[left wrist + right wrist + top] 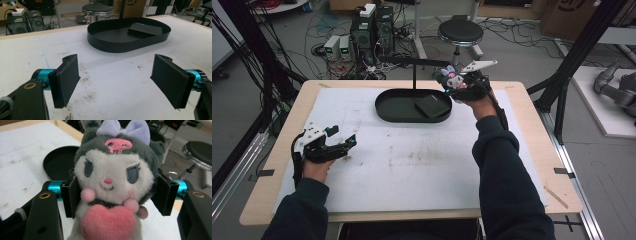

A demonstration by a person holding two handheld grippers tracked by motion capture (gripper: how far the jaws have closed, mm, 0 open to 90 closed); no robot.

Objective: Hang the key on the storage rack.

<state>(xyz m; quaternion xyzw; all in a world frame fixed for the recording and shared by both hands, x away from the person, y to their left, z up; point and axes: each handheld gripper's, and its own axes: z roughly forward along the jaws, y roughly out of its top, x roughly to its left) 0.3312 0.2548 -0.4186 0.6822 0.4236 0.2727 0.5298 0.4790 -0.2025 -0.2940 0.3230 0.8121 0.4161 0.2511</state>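
A plush toy (pixel 450 77) with a dark grey hood, lilac bow, white face and pink heart (pixel 110 222) hangs above the far right end of a black oval tray (pixel 382 112). My right gripper (pixel 456 89) is shut on it, and in the right gripper view both pads press the sides of the plush toy's head (pixel 113 175). My left gripper (pixel 343 136) rests low over the white mat at the near left. The left gripper (pixel 117 80) is open with nothing between its jaws. A flat black block (pixel 432 106) lies inside the tray (pixel 125 46).
A thin black post (pixel 414 75) with a crossbar rises from the tray's far side. The white mat (pixel 412 170) covers most of the wooden table. Beyond the far edge are a round stool (pixel 460 32), computer boxes (pixel 372 27) and cables on the floor.
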